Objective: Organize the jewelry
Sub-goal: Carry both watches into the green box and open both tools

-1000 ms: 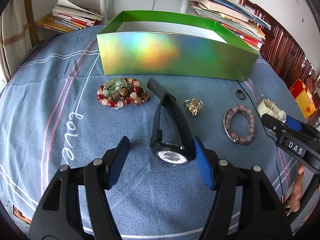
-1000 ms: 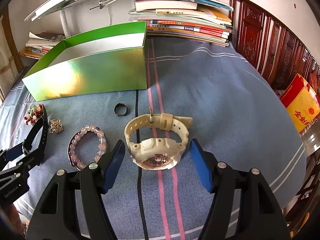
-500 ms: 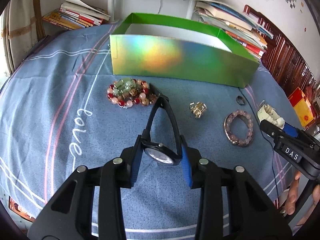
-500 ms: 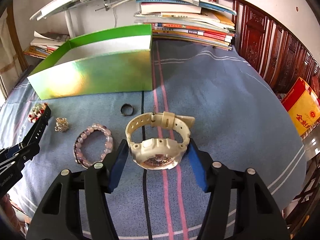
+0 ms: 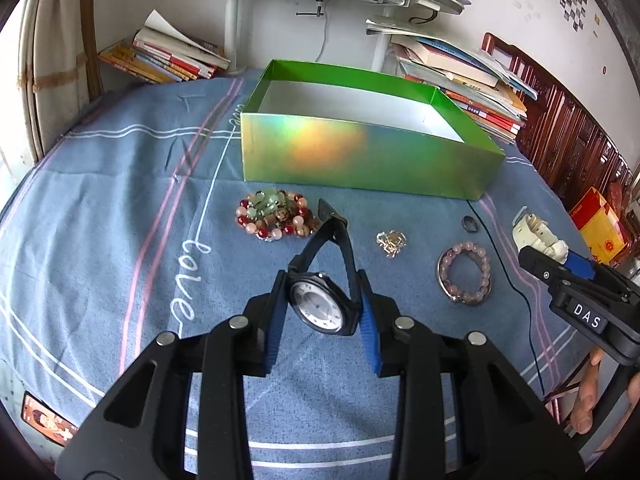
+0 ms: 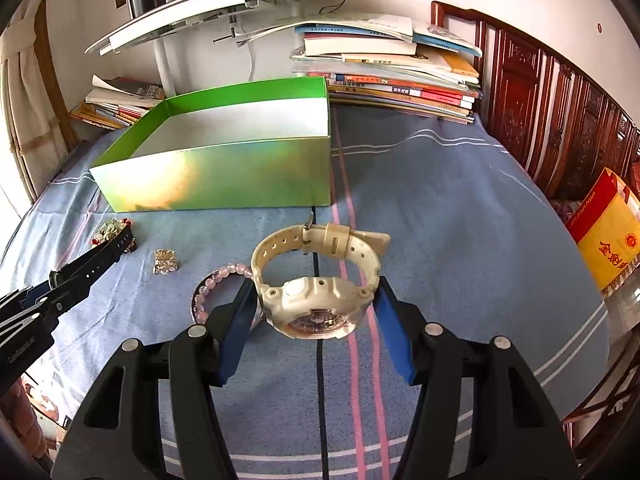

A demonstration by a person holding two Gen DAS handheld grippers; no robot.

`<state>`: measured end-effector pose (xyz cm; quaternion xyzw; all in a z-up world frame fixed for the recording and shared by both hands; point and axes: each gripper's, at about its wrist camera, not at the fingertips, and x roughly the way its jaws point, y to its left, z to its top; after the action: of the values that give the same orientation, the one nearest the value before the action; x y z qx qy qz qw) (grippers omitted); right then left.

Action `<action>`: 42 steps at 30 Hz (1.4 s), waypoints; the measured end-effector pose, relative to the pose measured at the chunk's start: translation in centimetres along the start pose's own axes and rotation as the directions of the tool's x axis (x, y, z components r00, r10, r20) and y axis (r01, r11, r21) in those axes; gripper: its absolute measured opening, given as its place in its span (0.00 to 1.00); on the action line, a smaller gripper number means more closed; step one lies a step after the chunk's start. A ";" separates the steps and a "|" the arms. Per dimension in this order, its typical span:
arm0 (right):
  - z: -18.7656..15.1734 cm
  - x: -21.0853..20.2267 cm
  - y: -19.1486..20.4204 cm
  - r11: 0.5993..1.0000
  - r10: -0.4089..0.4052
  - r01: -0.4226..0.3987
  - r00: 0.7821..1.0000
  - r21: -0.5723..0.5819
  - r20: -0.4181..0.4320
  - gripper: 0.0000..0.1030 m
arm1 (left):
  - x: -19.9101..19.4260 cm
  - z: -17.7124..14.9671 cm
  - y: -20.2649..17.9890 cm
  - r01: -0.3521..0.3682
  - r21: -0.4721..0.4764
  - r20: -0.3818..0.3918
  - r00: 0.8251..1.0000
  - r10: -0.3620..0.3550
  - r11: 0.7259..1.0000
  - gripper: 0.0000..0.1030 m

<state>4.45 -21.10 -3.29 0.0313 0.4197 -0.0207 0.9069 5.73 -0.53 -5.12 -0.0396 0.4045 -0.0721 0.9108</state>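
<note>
Left gripper [image 5: 322, 306]: we have the black watch [image 5: 323, 307] clamped by its case between the blue pads, dial facing the camera, strap looping away toward the mixed bead bracelets [image 5: 274, 216]. Jaws have just been closing; a second ago they stood wide with the watch flat on the blue sheet [image 5: 120, 200], now it's off the sheet. Right gripper [image 6: 316, 308]: jaws squeezed onto the cream watch [image 6: 318, 280], case between pads, buckled strap loop standing away from us. A second ago it lay on the sheet between open jaws; now it's lifted, hiding part of the pink bead bracelet [image 6: 218, 282]. Green box [image 6: 224, 172] sits open behind, apart from both watches.
</note>
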 end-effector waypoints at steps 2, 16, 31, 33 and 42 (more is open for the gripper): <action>-0.1 0.0 0.2 1.000 -0.001 0.001 1.000 -0.006 0.002 0.57 | -0.3 0.0 0.1 0.003 0.000 0.013 1.000 -0.003 1.000 0.32; 0.0 -0.4 2.0 0.998 0.028 -0.028 1.000 -0.049 0.010 0.57 | -1.5 0.2 0.1 0.003 0.011 0.048 0.999 -0.003 1.000 0.32; 8.2 -2.8 2.4 0.997 0.066 -0.057 0.982 -0.052 0.179 0.57 | -3.8 8.8 -0.9 -0.031 0.089 0.218 0.976 0.011 0.996 0.32; 10.3 -1.8 2.6 0.997 0.076 -0.070 0.981 -0.041 0.178 0.57 | -2.5 11.6 -1.2 -0.005 0.093 0.203 0.979 -0.014 0.996 0.32; 12.9 8.0 4.9 0.997 0.070 -0.070 0.998 -0.028 -0.001 0.57 | 7.2 14.8 -0.9 -0.061 0.096 0.047 0.997 0.057 0.994 0.32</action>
<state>19.72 -17.24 -0.91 0.0332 0.4186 0.0172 0.9074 21.42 -2.38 -0.31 0.0152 0.3814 -0.0638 0.9221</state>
